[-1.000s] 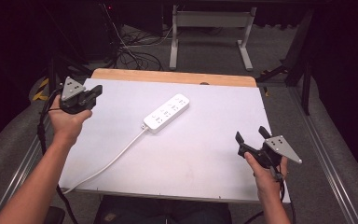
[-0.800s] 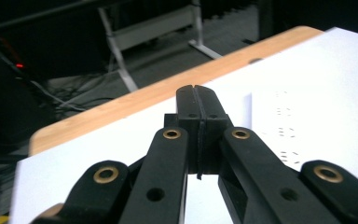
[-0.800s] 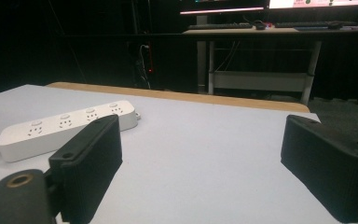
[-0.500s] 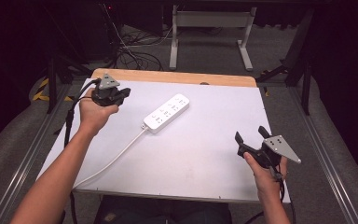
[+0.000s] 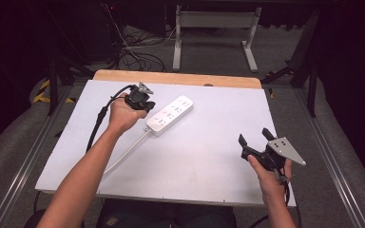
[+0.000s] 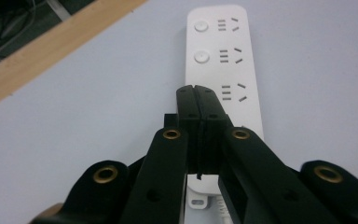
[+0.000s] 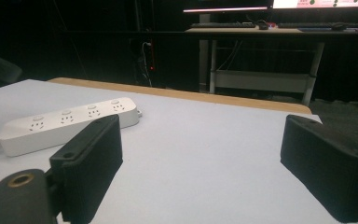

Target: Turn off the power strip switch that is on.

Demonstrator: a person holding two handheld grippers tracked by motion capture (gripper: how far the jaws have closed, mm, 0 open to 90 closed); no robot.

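Observation:
A white power strip [image 5: 170,115] with several sockets lies slanted on the white table top [image 5: 209,152], its cord [image 5: 126,153] running toward the near left. My left gripper [image 5: 146,105] hovers over the cord end of the strip. Its jaws are shut together with nothing between them. In the left gripper view the tips [image 6: 197,89] sit above the strip [image 6: 223,51], pointing along its length. My right gripper [image 5: 254,137] is held near the front right of the table, open and empty. The right gripper view shows its open jaws [image 7: 200,154], with the strip [image 7: 70,122] far off at the left.
A wooden strip [image 5: 180,78] borders the table's far edge. Metal rails [image 5: 33,156] run along both sides. Beyond the table stand a white desk frame [image 5: 214,28] and loose floor cables [image 5: 133,47]. A dark desk with keyboards [image 7: 270,28] is in the background.
My left hand has moved from the table's left edge rightward and slightly down, arriving over the power strip's cord end, jaws still shut. The right hand has stayed put.

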